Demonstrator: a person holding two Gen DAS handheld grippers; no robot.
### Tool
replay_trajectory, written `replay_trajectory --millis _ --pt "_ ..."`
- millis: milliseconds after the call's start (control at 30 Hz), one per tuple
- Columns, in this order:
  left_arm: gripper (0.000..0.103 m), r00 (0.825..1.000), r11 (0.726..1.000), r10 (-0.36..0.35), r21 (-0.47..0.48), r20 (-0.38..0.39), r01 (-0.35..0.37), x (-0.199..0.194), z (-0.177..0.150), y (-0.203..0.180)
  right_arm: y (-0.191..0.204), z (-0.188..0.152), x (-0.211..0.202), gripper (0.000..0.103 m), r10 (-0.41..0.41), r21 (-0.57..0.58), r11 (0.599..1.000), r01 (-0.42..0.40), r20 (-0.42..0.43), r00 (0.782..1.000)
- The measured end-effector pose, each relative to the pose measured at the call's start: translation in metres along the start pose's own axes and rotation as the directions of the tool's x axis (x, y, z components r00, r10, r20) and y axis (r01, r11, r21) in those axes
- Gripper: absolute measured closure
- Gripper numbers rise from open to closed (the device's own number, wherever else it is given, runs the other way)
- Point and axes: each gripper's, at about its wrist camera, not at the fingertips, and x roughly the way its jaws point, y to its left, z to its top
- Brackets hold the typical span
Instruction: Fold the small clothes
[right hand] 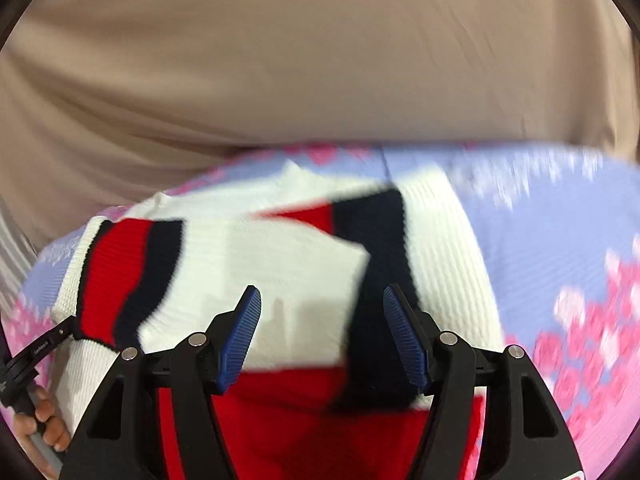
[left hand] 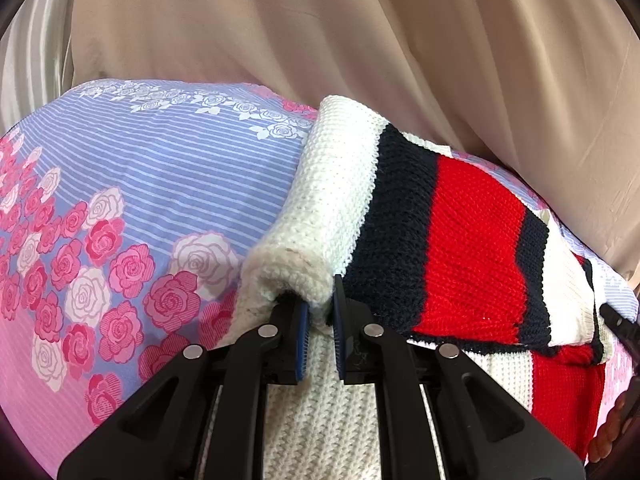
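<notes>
A knit sweater [left hand: 472, 240] in white, navy and red stripes lies partly folded on a floral bedsheet [left hand: 140, 200]. My left gripper [left hand: 320, 300] is shut on a rolled white edge of the sweater [left hand: 320, 200] and holds it lifted a little. In the right wrist view, which is blurred, my right gripper [right hand: 322, 292] is open above the sweater [right hand: 280, 248]. Its blue pads [right hand: 240, 340] stand wide apart with nothing between them. A folded striped sleeve [right hand: 128, 272] lies at the sweater's left.
The sheet [right hand: 560, 240] is lilac with pink and white roses. Beige draped fabric [left hand: 400, 40] rises behind the bed's far edge. A person's hand [right hand: 48, 424] grips the other tool's handle at the lower left of the right wrist view.
</notes>
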Motion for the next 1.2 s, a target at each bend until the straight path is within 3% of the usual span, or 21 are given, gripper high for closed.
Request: replay_trajectory --millis 100,133,167,233,300,367,433,500,600,700,767,800,867,933,967,1067,1200 --pt "0.093 1.0 1.0 -0.006 0.003 0.003 0.006 -0.001 -0.001 -0.001 -0.001 -0.004 0.019 0.041 0.009 0.001 1.0 -0.009 -0.052 0.999" --pt "0.093 1.0 1.0 -0.007 0.005 0.003 0.007 -0.001 -0.001 -0.001 0.004 -0.002 0.02 0.057 0.015 -0.018 1.0 -0.016 -0.05 0.999" --pt "0.093 1.0 1.0 -0.008 0.008 0.003 0.008 -0.003 -0.001 -0.001 0.007 0.0 0.02 0.095 0.043 -0.026 0.999 -0.045 -0.061 0.997" --pt "0.093 1.0 1.0 -0.006 0.011 0.005 0.006 -0.004 -0.001 -0.002 0.011 0.011 0.003 0.095 0.062 -0.021 0.998 -0.062 -0.01 0.998" --pt "0.093 1.0 1.0 -0.004 0.015 0.004 0.004 -0.004 0.0 -0.002 0.009 0.023 -0.029 0.096 0.06 -0.026 0.998 -0.057 0.097 0.993" --pt "0.093 1.0 1.0 -0.004 0.023 0.002 0.004 -0.004 -0.001 -0.004 -0.004 0.028 -0.046 0.096 0.067 0.009 0.998 -0.069 0.136 0.988" --pt "0.091 1.0 0.999 -0.005 0.046 -0.001 0.005 -0.004 -0.002 -0.01 -0.017 0.025 -0.033 0.096 0.023 0.015 1.0 -0.025 0.093 0.995" --pt "0.091 1.0 0.997 0.013 0.071 0.0 -0.013 -0.003 -0.002 -0.016 -0.033 0.004 0.005 0.096 -0.038 0.007 0.999 0.038 -0.046 0.998" --pt "0.091 1.0 0.997 0.013 0.071 -0.006 -0.013 -0.001 -0.002 -0.015 -0.029 -0.001 0.015 0.096 -0.089 -0.037 0.995 0.088 -0.017 0.996" --pt "0.09 1.0 0.998 0.002 0.062 -0.005 -0.002 -0.002 -0.002 -0.013 -0.019 -0.002 0.013 0.094 -0.147 -0.078 0.986 0.146 -0.008 0.989" --pt "0.08 0.999 0.998 -0.039 0.043 0.006 0.038 -0.006 -0.002 -0.008 -0.022 -0.007 -0.009 0.079 -0.1 -0.019 0.995 0.1 -0.006 0.995" --pt "0.077 0.998 0.997 -0.068 0.03 0.013 0.068 -0.01 -0.002 -0.004 -0.023 -0.015 -0.023 0.077 -0.077 -0.003 0.997 0.077 0.001 0.997" --pt "0.074 0.996 0.995 -0.092 0.043 0.011 0.091 -0.025 -0.007 0.003 -0.025 -0.035 -0.067 0.056 -0.059 -0.008 0.998 0.059 0.027 0.998" --pt "0.065 0.995 0.991 -0.099 0.085 0.001 0.099 -0.05 -0.018 0.011 -0.026 -0.077 -0.114 0.039 -0.074 -0.048 0.996 0.076 0.042 0.996" --pt "0.053 0.995 0.989 -0.104 0.106 -0.002 0.103 -0.07 -0.028 0.02 -0.03 -0.094 -0.13 0.035 -0.074 -0.063 0.995 0.076 0.037 0.997" --pt "0.03 0.989 0.982 -0.146 0.113 -0.037 0.149 -0.125 -0.062 0.051 -0.046 -0.163 -0.175 0.033 -0.047 -0.084 0.996 0.044 -0.042 0.998" --pt "0.027 0.971 0.976 -0.204 0.056 -0.121 0.212 -0.175 -0.115 0.088 -0.061 -0.241 -0.211 0.029 0.019 0.005 1.0 -0.019 -0.103 0.994"
